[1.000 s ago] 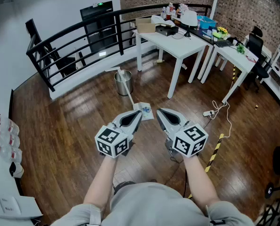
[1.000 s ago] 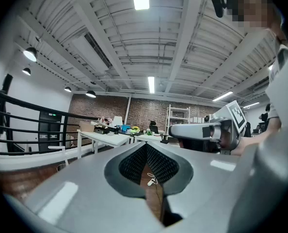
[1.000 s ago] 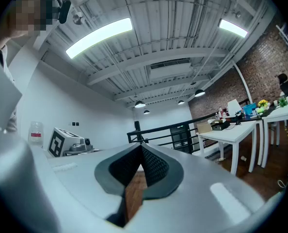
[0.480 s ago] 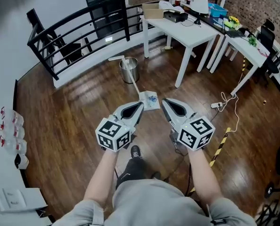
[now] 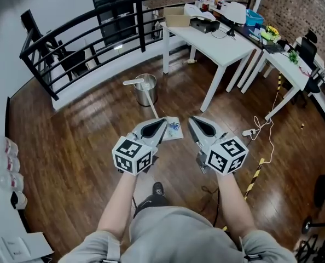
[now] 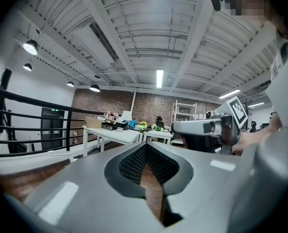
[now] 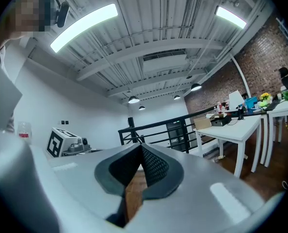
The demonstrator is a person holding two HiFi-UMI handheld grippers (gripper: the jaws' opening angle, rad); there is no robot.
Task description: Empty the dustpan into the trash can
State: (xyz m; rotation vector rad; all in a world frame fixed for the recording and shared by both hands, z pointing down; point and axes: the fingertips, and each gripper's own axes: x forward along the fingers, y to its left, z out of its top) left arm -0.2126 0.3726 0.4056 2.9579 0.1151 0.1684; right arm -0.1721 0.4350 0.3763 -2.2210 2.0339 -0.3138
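Railing: one black railing (image 5: pixel 69 43), running along the left and far edge of the wooden floor.
Trash can: one round metal trash can (image 5: pixel 145 92), upright on the floor near the railing and well apart from both grippers. A white bar (image 5: pixel 132 83) lies across its rim; what it belongs to is hard to make out.
Left gripper: one left gripper (image 5: pixel 162 124), jaws pressed together with nothing between them.
Dustpan: one dustpan (image 5: pixel 174 129), flat on the floor on the near side of the can and held by neither gripper. Its thin handle (image 5: pixel 154 109) slants up toward the can. The left gripper covers its left corner, and the bluish bits in it are too small to name.
Right gripper: one right gripper (image 5: pixel 191 121), jaws closed and empty, just beside the left one.
Tables: two white tables (image 5: pixel 217 37) (image 5: pixel 285 64); the clutter on them is too small to count.
Cable: one white cable (image 5: pixel 256 126) on the floor by the tables.
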